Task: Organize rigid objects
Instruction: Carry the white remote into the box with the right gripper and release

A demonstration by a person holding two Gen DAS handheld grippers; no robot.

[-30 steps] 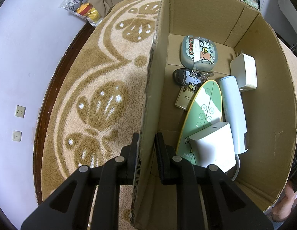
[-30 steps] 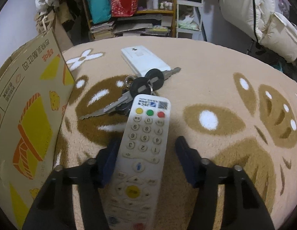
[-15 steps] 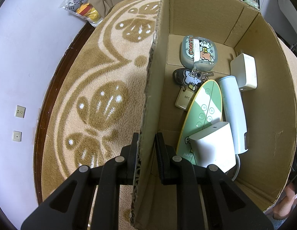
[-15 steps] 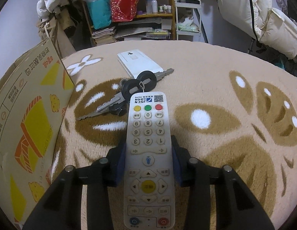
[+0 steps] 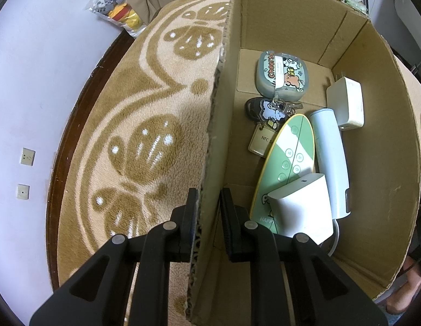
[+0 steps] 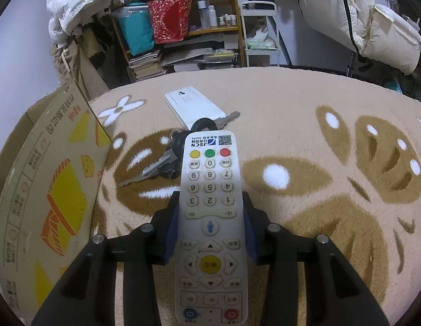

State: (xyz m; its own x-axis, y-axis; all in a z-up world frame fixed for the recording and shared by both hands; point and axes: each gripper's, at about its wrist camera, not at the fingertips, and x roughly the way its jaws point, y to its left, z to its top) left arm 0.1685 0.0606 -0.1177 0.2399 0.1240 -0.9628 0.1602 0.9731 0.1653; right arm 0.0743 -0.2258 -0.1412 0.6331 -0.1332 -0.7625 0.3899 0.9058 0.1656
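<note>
My left gripper (image 5: 208,209) is shut on the left wall of the open cardboard box (image 5: 265,21), one finger outside and one inside. In the box lie a cartoon-printed grey case (image 5: 282,76), a keychain bunch (image 5: 267,111), a green surfboard-shaped remote (image 5: 286,160), a pale blue tube (image 5: 330,157) and two white adapters (image 5: 346,103). My right gripper (image 6: 210,212) is shut on the white remote control (image 6: 210,203), pads pressing both its long edges; its far end is raised over the carpet. Beyond it lie black-headed keys (image 6: 167,160) and a white flat device (image 6: 194,106).
The box's printed outer wall (image 6: 55,184) stands at the left of the right wrist view. The patterned beige carpet (image 6: 319,135) spreads to the right. Cluttered shelves (image 6: 183,27) and hanging bedding (image 6: 346,13) stand at the back. A bagged plush toy (image 5: 118,8) lies by the wall.
My right gripper's fingers have come together onto the remote's sides and tilted it up off the carpet. My left gripper and the box stay as they were.
</note>
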